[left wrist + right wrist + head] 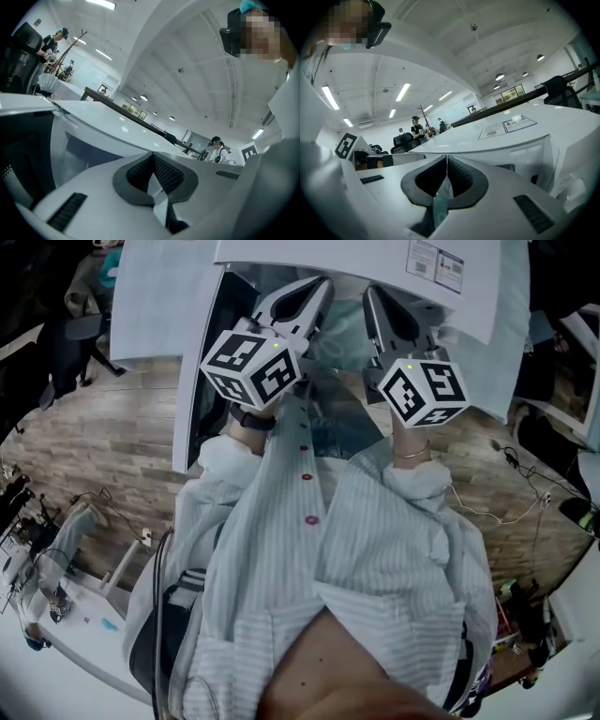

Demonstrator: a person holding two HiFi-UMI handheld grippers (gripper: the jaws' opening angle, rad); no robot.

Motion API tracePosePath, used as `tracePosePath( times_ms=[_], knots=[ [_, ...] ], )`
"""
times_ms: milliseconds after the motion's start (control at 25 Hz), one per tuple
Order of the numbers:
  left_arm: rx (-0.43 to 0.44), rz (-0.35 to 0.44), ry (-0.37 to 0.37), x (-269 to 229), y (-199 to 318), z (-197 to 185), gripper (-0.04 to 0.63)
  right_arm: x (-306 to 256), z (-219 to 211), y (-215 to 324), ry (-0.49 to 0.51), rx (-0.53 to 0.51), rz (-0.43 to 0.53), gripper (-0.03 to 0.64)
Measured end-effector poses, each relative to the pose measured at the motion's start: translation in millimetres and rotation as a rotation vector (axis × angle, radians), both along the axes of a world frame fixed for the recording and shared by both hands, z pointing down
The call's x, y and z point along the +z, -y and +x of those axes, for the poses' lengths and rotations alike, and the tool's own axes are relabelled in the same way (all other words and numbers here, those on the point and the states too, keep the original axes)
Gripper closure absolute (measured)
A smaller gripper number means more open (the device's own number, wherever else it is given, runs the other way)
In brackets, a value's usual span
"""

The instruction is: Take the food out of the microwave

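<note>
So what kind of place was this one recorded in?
Probably an open-plan office or lab workspace, not a home kitchen: long white ceiling strip lights, black office chairs, and other people standing beyond the boxy white microwave.

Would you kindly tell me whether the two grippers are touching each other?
Apart. The head view shows the left gripper and right gripper side by side with a clear gap between them.

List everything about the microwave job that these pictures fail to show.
- Food: seen in no view. In the head view the left gripper and right gripper cover the opening of the microwave.
- Cavity: head view, dark and mostly blocked by both grippers; the gripper views show only the outside.
- Label on top: right gripper view, print too small to read.
- Microwave's back: cut off by the head view's upper edge.
</note>
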State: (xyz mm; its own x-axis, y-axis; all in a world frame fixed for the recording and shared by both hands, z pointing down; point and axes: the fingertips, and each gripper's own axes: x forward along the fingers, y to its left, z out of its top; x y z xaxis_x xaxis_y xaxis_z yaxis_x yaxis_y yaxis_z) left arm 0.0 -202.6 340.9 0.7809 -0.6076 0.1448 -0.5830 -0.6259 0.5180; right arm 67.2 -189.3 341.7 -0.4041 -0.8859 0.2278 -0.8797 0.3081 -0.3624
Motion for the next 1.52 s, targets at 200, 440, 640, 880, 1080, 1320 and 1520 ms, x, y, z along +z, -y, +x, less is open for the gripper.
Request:
tracePosePath(
  times_ms=[200,440,640,880,1080,1320,1520],
  knots=[
    [0.001,-0.054,0.002,20.8,1.4,0.5,0.588,20.5,-4.3,-0.3,0.020,-0.005,-0.047,0.583],
    [0.010,-0.096,0.029,48.3,1.9,4.7,0.588,47.1,-6.4,-2.1,0.040,-0.011,-0.097,0.583],
    [0.021,-0.124,0.040,69.0,1.0,7.6,0.588,73.5,-6.1,-4.6,0.039,-0.013,-0.150,0.583],
    [0.008,-0.167,0.057,93.9,-0.4,4.1,0.588,104.5,-3.0,-7.5,0.035,-0.009,-0.206,0.583],
    [0.002,-0.191,0.072,108.6,-0.5,2.9,0.588,119.4,-1.2,-6.2,0.034,0.000,-0.232,0.583],
    [-0.030,-0.221,0.079,130.2,3.2,0.7,0.588,140.6,2.3,-3.5,0.057,0.006,-0.261,0.583],
    [-0.043,-0.238,0.076,142.5,5.2,-0.1,0.588,149.8,4.6,-0.6,0.081,0.015,-0.276,0.583]
  ],
)
